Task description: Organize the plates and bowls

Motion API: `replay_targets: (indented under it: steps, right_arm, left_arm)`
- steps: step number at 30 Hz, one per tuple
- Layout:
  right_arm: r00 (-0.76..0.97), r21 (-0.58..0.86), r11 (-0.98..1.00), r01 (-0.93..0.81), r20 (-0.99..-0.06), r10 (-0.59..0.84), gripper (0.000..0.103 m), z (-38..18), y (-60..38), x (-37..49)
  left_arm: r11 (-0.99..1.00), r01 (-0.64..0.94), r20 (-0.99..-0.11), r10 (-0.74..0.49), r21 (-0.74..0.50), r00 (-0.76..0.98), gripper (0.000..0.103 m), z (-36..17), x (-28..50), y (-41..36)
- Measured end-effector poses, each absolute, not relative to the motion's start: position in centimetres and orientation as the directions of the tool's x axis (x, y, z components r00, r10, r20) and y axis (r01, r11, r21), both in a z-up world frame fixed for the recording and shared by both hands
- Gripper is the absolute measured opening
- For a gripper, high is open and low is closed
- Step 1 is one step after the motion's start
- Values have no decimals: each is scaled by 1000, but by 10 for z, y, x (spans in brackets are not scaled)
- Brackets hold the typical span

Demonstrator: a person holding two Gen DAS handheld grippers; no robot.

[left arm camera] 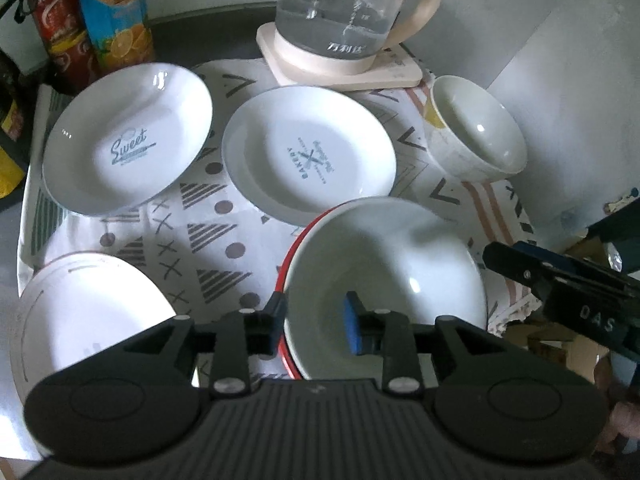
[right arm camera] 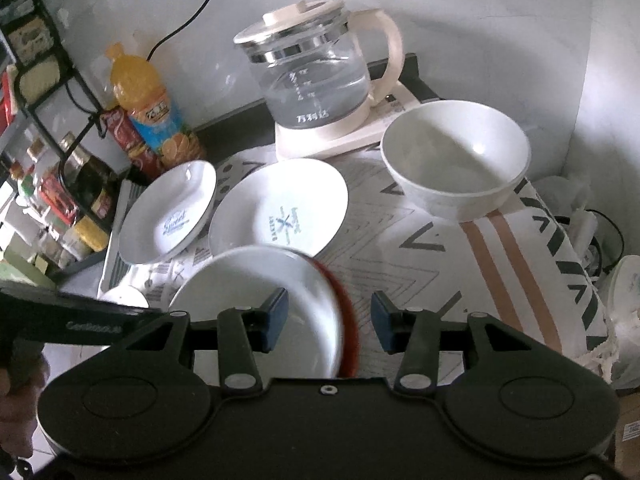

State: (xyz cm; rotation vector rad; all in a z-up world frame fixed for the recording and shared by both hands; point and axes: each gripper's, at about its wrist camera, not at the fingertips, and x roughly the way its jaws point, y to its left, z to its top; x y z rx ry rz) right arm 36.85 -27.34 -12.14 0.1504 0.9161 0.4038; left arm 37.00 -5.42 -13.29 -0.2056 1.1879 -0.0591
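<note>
Left wrist view | left gripper [left arm camera: 315,322] fingers straddle near rim of red-edged bowl [left arm camera: 384,276], seemingly pinching it; near-right on counter cloth | right gripper [right arm camera: 329,322] fingers wide, empty | glazed, slippery, breakable; grip rim squarely

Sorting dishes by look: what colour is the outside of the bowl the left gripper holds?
Red outside, white inside; the red-rimmed bowl shows best in the left wrist view.

Pale, plain walls [right arm camera: 500,20] meet in a corner behind the table [right arm camera: 224,128], whose dark top shows past a patterned cloth [right arm camera: 460,264]. A black wire rack [right arm camera: 48,92] stands at the left, crowded with jars and packets. A black cable [right arm camera: 192,12] hangs down the wall. Soft light casts shadows across the cloth.
</note>
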Motion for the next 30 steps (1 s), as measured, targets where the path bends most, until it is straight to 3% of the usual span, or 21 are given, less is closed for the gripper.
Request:
replay_targets:
  steps: [5, 7, 13, 20, 30]
  right_arm:
    - [553, 313, 919, -241, -733, 395, 52, -121, -284, 376]
    - [563, 314, 923, -224, -731, 385, 55, -121, -288, 378]
    - [593, 331, 924, -191, -711, 377, 83, -119, -305, 385]
    - [618, 337, 930, -146, -703, 352, 89, -120, -327, 397]
    - [632, 340, 937, -80, -710, 311, 90, -126, -356, 415]
  left_arm:
    - [977, -63, -904, -163, -204, 394, 36, -128, 381, -58]
    - [976, -52, -896, -171, -210, 410, 47, -125, 387, -62]
    - [976, -12, -878, -189, -216, 440, 57, -119, 407, -78]
    - [973, 41, -863, -219, -225, 456, 64, -120, 435, -103]
    - [967, 86, -862, -254, -241, 439, 67, -129, 466, -140]
